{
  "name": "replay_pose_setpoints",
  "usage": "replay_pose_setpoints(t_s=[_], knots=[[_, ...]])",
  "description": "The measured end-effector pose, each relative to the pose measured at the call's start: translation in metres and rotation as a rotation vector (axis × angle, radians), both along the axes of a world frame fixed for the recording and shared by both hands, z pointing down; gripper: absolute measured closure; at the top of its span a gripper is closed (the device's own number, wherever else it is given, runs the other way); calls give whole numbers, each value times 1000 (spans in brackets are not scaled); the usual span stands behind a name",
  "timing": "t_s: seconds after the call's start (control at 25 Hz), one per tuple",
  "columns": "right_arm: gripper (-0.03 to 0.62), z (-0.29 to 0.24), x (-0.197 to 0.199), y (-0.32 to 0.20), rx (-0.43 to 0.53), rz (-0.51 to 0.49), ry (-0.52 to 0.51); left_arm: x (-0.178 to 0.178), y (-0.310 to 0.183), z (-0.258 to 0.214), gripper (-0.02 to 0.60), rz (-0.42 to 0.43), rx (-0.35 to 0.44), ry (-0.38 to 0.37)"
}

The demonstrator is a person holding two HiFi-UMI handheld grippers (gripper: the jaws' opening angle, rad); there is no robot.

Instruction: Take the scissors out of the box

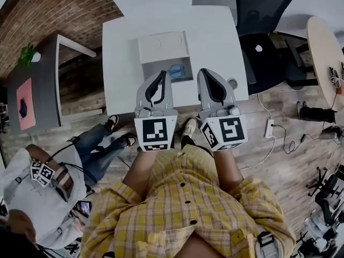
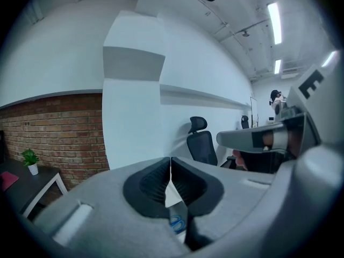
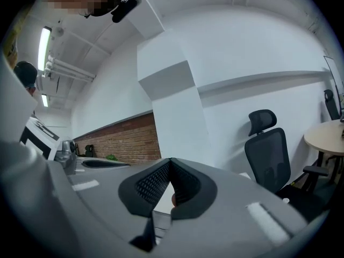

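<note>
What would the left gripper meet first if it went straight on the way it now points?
Probably the open box, with the blue-handled scissors inside, just ahead of the left gripper, whose jaws are shut. Its height above the table is unclear, so it might pass over.

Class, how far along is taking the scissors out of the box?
Done: the box is open. In hand: nothing; the left gripper and right gripper are shut and empty, near the box. To do: the scissors lie in the box, to be grasped and lifted out.
</note>
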State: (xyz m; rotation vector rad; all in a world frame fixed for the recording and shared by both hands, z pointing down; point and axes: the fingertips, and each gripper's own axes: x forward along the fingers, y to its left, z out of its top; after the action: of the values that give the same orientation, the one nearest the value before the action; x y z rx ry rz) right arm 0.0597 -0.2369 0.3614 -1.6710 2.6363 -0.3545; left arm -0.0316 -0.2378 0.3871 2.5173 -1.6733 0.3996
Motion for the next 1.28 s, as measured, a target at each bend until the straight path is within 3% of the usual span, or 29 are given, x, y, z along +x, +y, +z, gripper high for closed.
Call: replay_pose_setpoints(t_s=[0.4,0.6,0.8,1.28], knots=[[591,29,-7,-20,-68,36,6,-4,-34,61,555,108,-105,-129],[591,28,-4,-54,-101,42,4,6,-74,90,546,203,-183,-238],[591,46,-14,-34,-115,62,7,-2,-61,134,540,298,-206,-362],[591,59,4,-23,-126,75,11,39,-54,224,520,579,-270,-600]])
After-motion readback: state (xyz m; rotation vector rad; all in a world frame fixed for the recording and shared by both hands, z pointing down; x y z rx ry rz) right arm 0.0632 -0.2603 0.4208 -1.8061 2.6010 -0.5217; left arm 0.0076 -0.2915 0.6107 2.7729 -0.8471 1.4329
